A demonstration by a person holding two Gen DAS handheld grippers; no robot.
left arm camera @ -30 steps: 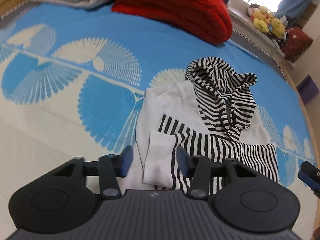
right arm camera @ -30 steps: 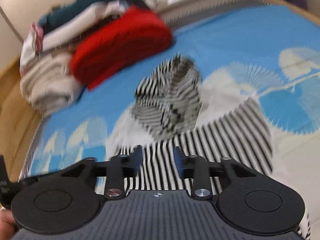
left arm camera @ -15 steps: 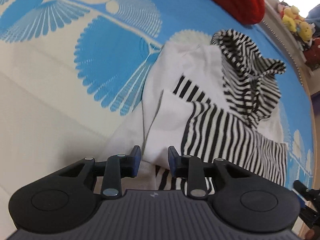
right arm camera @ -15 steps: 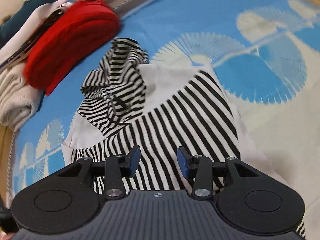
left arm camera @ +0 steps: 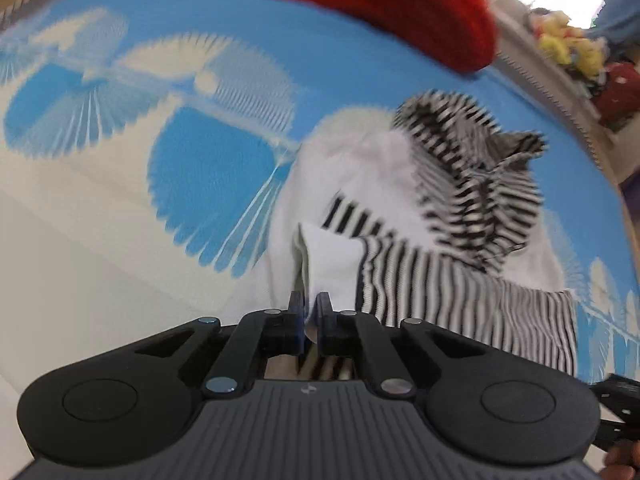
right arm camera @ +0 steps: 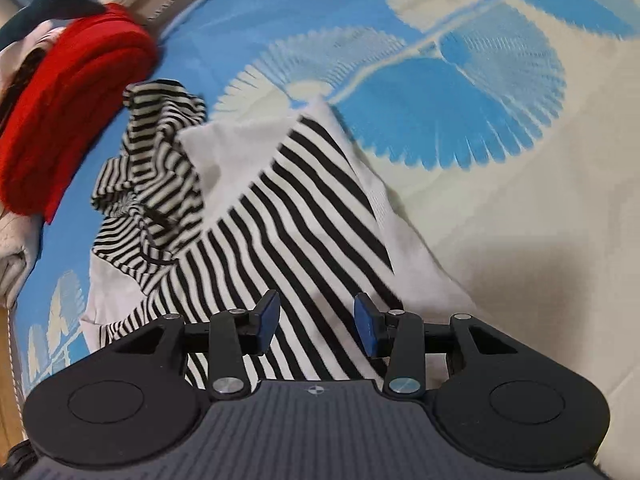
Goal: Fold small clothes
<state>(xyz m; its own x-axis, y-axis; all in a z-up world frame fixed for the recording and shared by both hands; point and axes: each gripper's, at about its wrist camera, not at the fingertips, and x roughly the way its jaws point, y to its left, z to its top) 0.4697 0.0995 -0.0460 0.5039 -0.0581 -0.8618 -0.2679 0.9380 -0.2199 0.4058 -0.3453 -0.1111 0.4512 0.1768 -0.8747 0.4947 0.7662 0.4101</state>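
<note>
A small white hoodie with black stripes (left arm camera: 400, 184) lies on the blue and white patterned bedspread (left arm camera: 120, 200); its striped hood (left arm camera: 476, 152) points away. My left gripper (left arm camera: 310, 310) is shut on the hoodie's white cuff edge (left arm camera: 332, 256), lifting it a little. In the right wrist view the hoodie (right arm camera: 288, 200) spreads below my right gripper (right arm camera: 316, 320), which is open just above the striped front, with no cloth between its pads. The left view is motion-blurred.
A folded red blanket (left arm camera: 384, 4) lies at the far side of the bed, also in the right wrist view (right arm camera: 68, 128). Folded pale clothes (right arm camera: 12, 248) lie beside it. Soft toys (left arm camera: 568, 44) stand on a shelf beyond the bed's right edge.
My left gripper has closed on the white cuff and lifted it. My right gripper has come lower over the striped front and stays open.
</note>
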